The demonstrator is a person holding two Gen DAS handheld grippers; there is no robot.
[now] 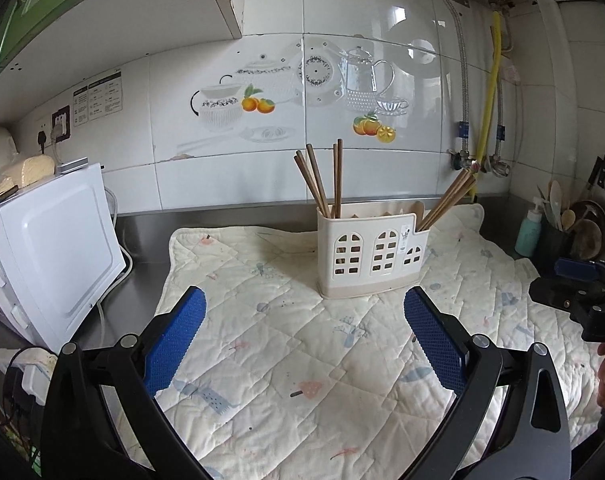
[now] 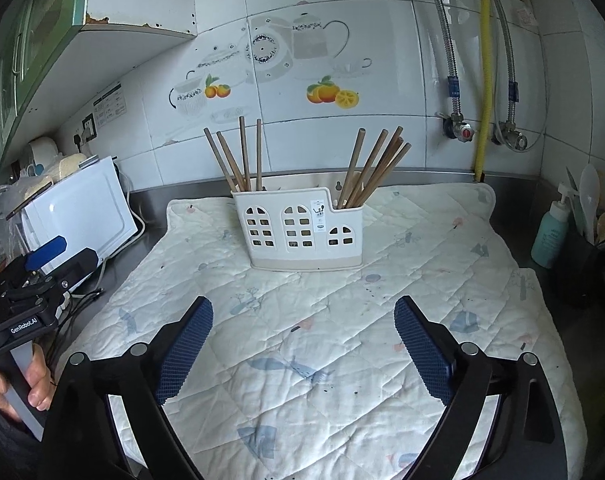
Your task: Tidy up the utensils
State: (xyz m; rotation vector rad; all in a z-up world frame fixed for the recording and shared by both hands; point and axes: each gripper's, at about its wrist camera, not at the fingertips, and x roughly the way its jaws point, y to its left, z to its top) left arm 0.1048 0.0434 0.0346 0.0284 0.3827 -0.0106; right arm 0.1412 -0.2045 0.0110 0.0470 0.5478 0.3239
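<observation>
The left gripper (image 1: 304, 336) has two black linkage arms with triangular cut-outs, joined by round silver pivot screws. Each finger carries a bright blue pad (image 1: 174, 342) with a fine dotted grip texture. The right gripper (image 2: 303, 346) is built the same way, though its pads (image 2: 184, 350) read as a darker navy (probably the lighting). Seen from the right wrist view, the left gripper's body is a black block with a blue cap, white "GenRobot.AI" lettering and a pale grey handle, wrapped by the person's left hand (image 2: 18, 390) with bare skin and short nails.
</observation>
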